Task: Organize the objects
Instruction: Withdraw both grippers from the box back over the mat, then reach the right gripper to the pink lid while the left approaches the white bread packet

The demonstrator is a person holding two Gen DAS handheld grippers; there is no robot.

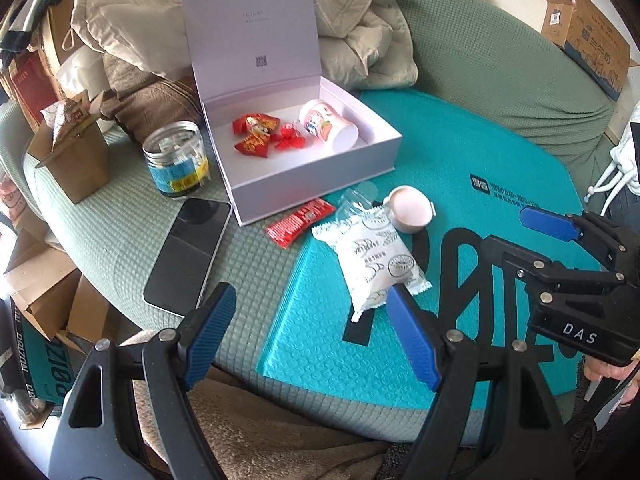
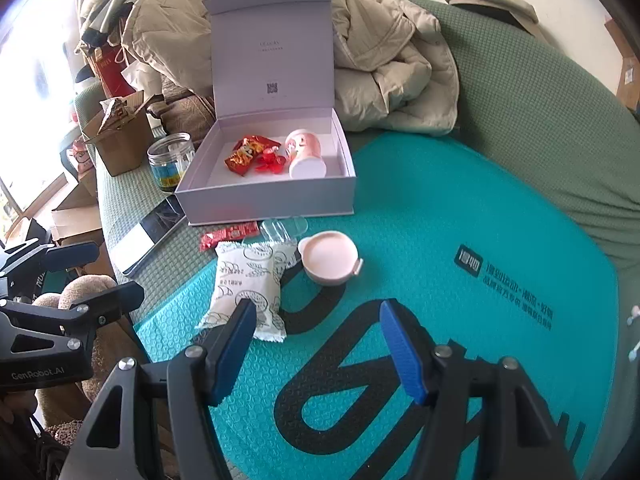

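A pale lilac box (image 1: 320,184) (image 2: 264,200) stands open with its lid up; inside lie red snack packets (image 1: 256,132) (image 2: 244,154) and a pink cup on its side (image 1: 328,126) (image 2: 306,154). In front of the box lie a red sachet (image 1: 300,222) (image 2: 228,235), a white printed snack pack (image 1: 374,258) (image 2: 248,288), a pink round lid (image 1: 410,208) (image 2: 329,257) and a clear plastic wrapper (image 2: 282,228). My left gripper (image 1: 312,320) is open, hovering just short of the white pack. My right gripper (image 2: 318,334) (image 1: 536,236) is open over the teal mat, nothing between its fingers.
A teal bubble mailer (image 1: 460,184) (image 2: 440,208) covers the green sofa cushion (image 1: 120,224). Left of the box are a phone (image 1: 188,252) (image 2: 148,232), a clear jar (image 1: 176,158) (image 2: 170,160) and a brown carton (image 1: 72,160). A beige jacket (image 1: 360,32) lies behind.
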